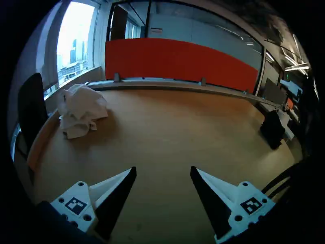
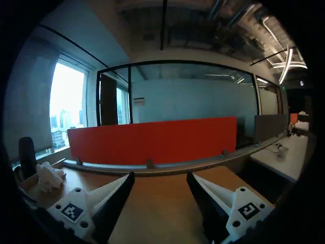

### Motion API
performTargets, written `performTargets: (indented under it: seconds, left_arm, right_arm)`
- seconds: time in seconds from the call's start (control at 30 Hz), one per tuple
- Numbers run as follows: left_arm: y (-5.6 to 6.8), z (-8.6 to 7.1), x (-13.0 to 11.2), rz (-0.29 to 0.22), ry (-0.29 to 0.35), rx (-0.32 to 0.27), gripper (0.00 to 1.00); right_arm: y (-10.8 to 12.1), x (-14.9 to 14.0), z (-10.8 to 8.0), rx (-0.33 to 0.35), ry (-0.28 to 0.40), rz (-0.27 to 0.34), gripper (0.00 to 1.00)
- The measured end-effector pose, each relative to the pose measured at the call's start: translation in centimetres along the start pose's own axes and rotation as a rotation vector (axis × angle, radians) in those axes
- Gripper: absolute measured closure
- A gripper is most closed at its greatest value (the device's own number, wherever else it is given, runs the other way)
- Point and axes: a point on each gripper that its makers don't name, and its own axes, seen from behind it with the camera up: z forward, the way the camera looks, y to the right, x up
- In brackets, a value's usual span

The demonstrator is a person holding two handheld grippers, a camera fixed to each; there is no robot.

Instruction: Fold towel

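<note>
Left claw (image 1: pixel 163 167) and right claw (image 2: pixel 160 173) are gaping apart, empty. The towel (image 1: pixel 81 107) is lying crumpled on the surface (image 1: pixel 174 126), well ahead and left of both; probably best approaching low, seeking a corner.

**Cloth, wood, plastic**

Crumpled white cloth towel (image 1: pixel 81 109): soft, matt. Light-brown wooden table (image 1: pixel 170 130): smooth, faintly sheened. Long red divider panel (image 1: pixel 178 61): matt. Left gripper (image 1: pixel 163 168): smooth white plastic fingers, matt black inner faces.
</note>
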Motion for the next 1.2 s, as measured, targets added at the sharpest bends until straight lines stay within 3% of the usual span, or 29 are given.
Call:
performTargets:
  seconds: [0.4,0.8,1.0,1.2]
  left_arm:
    - [-1.0,0.0,6.2,0.002,0.233,0.058,0.01]
    - [-1.6,-1.3,13.5,-0.01,0.51,0.082,0.02]
    - [-1.9,-1.5,15.1,0.017,0.574,0.104,0.01]
    - [-2.3,-1.7,15.2,0.069,0.602,0.131,0.02]
  right_arm:
    - [-0.4,-1.6,-1.2,-0.004,-0.036,-0.005,0.0]
    - [-0.8,-1.2,-2.4,-0.007,-0.04,-0.009,0.0]
    - [-1.2,-1.0,-2.8,-0.004,-0.039,-0.006,0.0]
    - [-2.0,-0.5,-3.3,0.007,-0.038,0.012,0.0]
